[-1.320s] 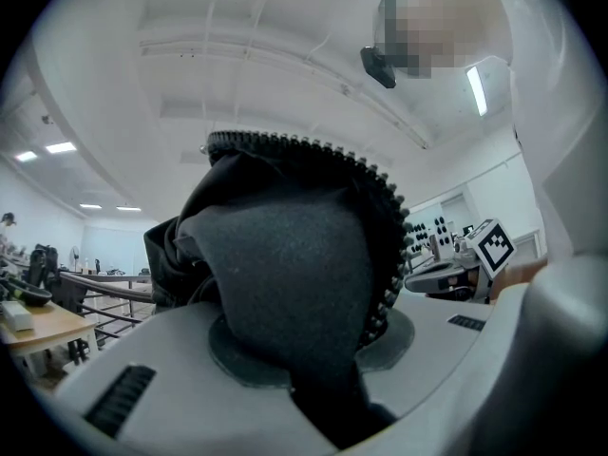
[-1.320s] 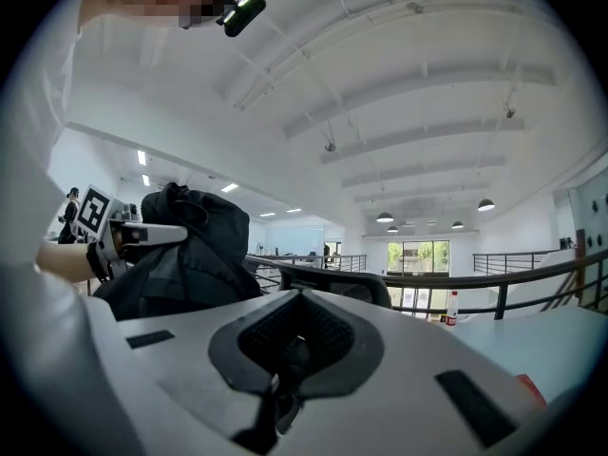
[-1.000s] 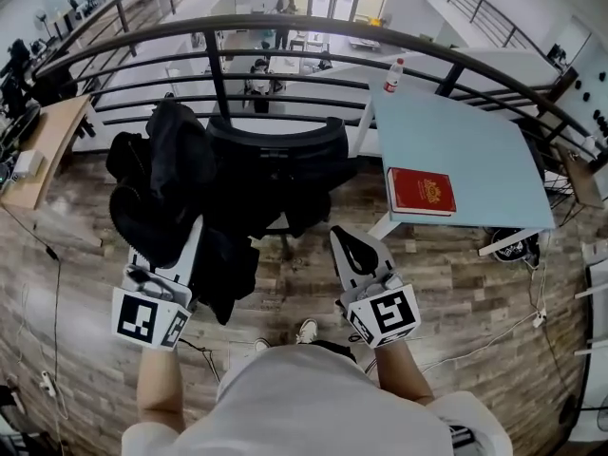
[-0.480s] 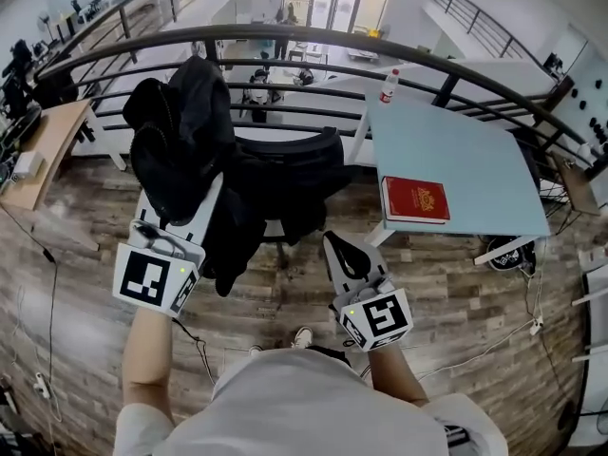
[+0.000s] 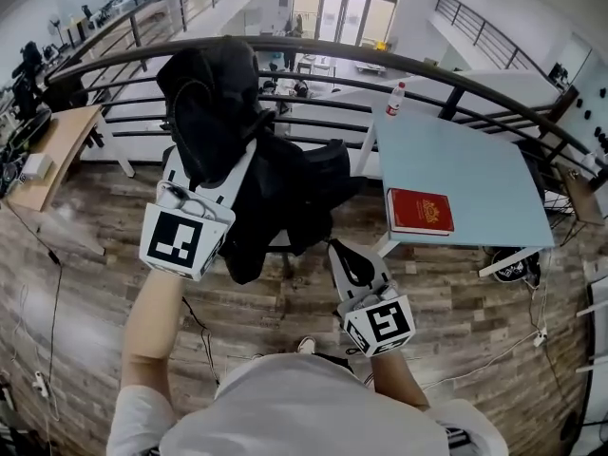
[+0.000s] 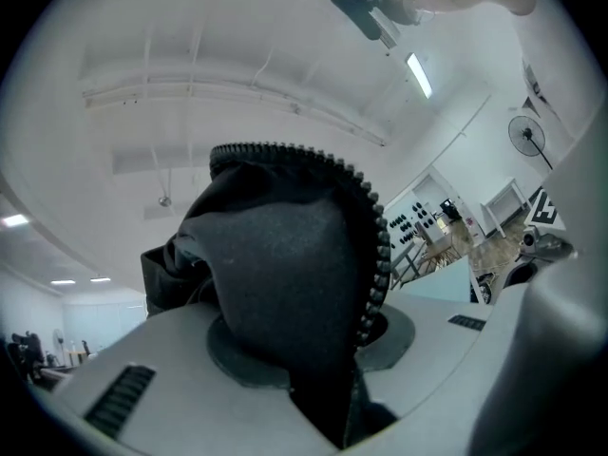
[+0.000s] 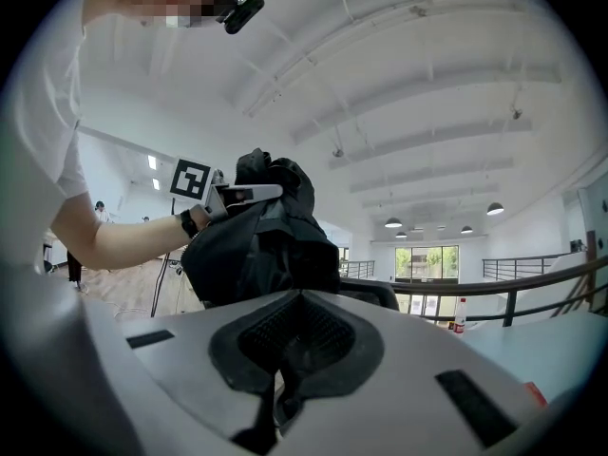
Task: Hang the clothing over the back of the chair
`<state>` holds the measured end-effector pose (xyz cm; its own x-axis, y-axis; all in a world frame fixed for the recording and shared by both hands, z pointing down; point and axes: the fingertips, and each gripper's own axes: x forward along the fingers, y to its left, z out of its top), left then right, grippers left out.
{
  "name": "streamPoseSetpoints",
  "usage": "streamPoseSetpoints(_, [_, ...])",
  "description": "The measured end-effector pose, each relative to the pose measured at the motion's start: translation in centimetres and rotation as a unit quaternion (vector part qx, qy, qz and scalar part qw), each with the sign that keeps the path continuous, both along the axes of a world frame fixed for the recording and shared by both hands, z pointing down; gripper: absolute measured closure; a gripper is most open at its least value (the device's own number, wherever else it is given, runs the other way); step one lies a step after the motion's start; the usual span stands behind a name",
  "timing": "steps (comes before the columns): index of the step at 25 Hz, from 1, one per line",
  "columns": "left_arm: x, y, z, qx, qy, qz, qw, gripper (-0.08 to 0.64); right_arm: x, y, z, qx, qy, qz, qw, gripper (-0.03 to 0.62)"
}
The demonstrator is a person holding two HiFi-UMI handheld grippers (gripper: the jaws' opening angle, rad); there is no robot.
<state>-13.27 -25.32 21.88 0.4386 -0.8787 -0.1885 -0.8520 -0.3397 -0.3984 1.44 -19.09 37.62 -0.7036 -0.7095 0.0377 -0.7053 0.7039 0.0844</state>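
Currently, progress: clothing (image 5: 214,103) held raised above the chair (image 5: 328,160); draping over the back remains.
Left gripper (image 5: 220,171): clamped on clothing.
Right gripper (image 5: 349,253): closed, empty, near chair.

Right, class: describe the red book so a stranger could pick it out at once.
Beside the curved railing stands a pale blue table. The book lies flat at its near left corner, red with a gold emblem, unlike the upright bottle beyond.
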Motion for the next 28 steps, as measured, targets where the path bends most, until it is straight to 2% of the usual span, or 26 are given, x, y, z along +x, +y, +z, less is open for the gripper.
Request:
streamPoseSetpoints(5, [1.2,-1.4,-1.8,0.012,-0.004,0.012,0.9998,0.42,0.8,-0.3,-0.1,0.001,0.0,0.011,1.0,0.575])
streamPoseSetpoints(10, [3.5,-1.4,-5.0,0.048,-0.005,0.044,0.9979,0.42,2.2,-0.8,-0.1,0.002,-0.001,0.027,1.0,0.575])
streamPoseSetpoints(12, [4.4,-2.2,-5.9,0.048,-0.003,0.056,0.9973,0.416,2.6,-1.0,-0.2,0.004,-0.003,0.034,0.999,0.575])
streamPoseSetpoints(15, [5.5,-4.3,-4.8,0.003,-0.005,0.063,0.998,0.41,3.3,-1.1,-0.4,0.006,-0.005,0.043,0.999,0.575])
streamPoseSetpoints(20, [6.3,-8.3,1.2,-0.097,-0.005,0.069,0.9929,0.408,4.7,-1.2,-0.3,0.005,-0.006,0.062,0.998,0.575])
streamPoseSetpoints(24, [4.9,-11.6,4.5,-0.138,-0.002,0.049,0.9892,0.407,5.4,-1.7,-0.1,0.006,-0.004,0.071,0.997,0.575])
streamPoseSetpoints(28, [3.3,-13.1,4.9,-0.163,0.019,0.045,0.9854,0.402,6.2,-2.0,0.2,0.0,0.0,0.081,0.997,0.575])
